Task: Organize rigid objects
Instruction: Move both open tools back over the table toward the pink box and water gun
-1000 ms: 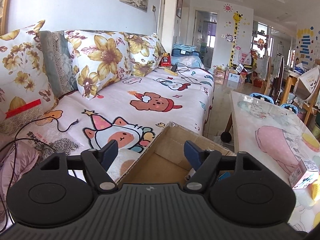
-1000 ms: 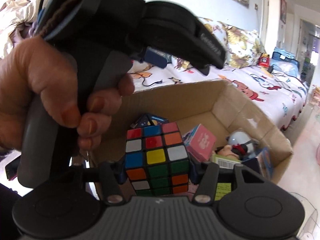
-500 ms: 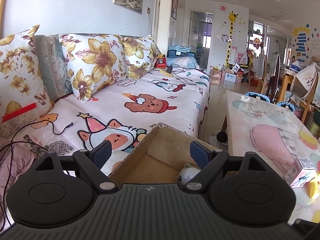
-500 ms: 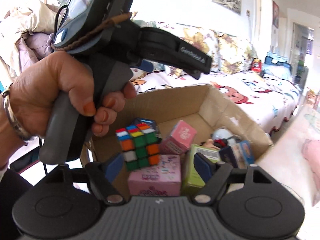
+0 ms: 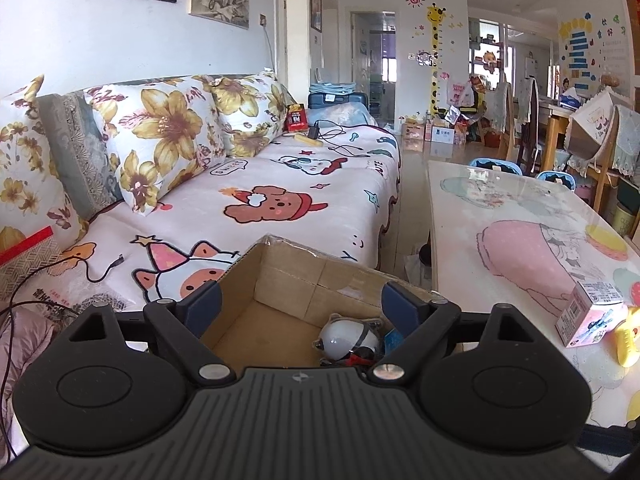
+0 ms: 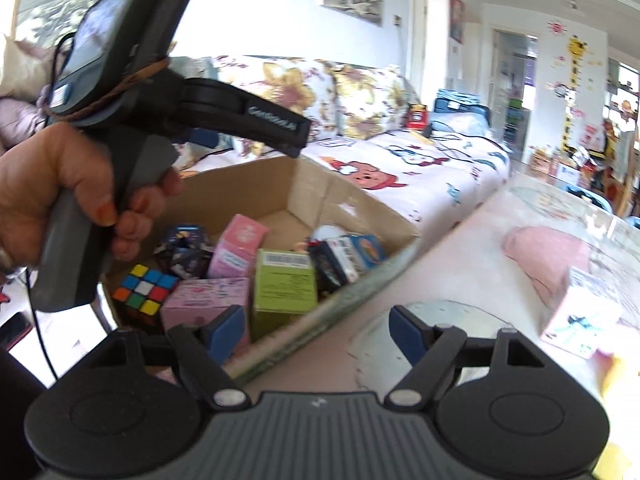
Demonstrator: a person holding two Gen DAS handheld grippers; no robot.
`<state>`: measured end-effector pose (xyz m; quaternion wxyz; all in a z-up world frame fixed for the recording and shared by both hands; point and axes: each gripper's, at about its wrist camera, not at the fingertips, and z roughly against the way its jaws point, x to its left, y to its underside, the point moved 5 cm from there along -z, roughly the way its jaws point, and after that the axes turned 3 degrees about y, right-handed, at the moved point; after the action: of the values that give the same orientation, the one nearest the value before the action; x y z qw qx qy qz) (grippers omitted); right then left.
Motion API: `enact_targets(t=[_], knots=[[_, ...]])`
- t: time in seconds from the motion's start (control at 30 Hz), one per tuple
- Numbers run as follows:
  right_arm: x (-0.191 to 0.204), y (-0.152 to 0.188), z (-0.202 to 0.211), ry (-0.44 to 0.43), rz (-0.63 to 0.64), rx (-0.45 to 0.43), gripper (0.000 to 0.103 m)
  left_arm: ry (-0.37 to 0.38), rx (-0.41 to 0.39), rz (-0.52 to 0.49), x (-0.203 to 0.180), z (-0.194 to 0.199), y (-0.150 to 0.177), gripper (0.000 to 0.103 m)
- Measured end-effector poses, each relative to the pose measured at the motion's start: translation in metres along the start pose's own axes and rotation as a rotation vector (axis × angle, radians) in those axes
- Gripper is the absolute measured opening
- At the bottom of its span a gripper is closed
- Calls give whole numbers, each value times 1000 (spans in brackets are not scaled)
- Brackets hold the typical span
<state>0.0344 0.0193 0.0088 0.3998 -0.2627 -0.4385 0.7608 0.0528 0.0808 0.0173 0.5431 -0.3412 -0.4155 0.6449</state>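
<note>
A cardboard box point(image 6: 352, 200) stands between the sofa and the table. In it lie a Rubik's cube point(image 6: 145, 292), pink boxes point(image 6: 238, 246), a green box point(image 6: 285, 286) and several other items. My right gripper point(image 6: 316, 330) is open and empty over the box's near rim and the table edge. My left gripper point(image 5: 300, 306) is open and empty above the box point(image 5: 292, 276), where a white round toy point(image 5: 348, 338) shows. A pink carton point(image 6: 576, 320) stands on the table, also in the left wrist view point(image 5: 590, 314).
The sofa point(image 5: 280, 200) with flowered pillows lies left of the box. The table point(image 5: 520, 232) with a printed cover lies to the right, with a yellow toy point(image 5: 628, 334) beside the carton. The hand holding the left gripper point(image 6: 80, 184) hangs over the box's left side.
My right gripper opened and let the Rubik's cube drop into the box, then drew back to the right towards the table. My left gripper rose slightly and stayed open.
</note>
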Motion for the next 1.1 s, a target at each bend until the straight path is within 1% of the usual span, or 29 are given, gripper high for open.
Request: enact_targets(t=[0.13,0.43,0.6,0.8,1.1], knots=[[-19,6,-3,52,-40,8,81,1,9,-33,-7,-1,4,103],[-63,24,7,151,-138,15,81,5,23,-111,-18,-4,13,103],[-82,34,10,190,-173,27,81,15,39,-134,-25,-7,17,103],[-112,39,20,247,-214,16,81,50,47,-166,-39,-9,21,103],[-163,52,40,352,-288,4,84,95,54,-259,-62,-15,29,103]])
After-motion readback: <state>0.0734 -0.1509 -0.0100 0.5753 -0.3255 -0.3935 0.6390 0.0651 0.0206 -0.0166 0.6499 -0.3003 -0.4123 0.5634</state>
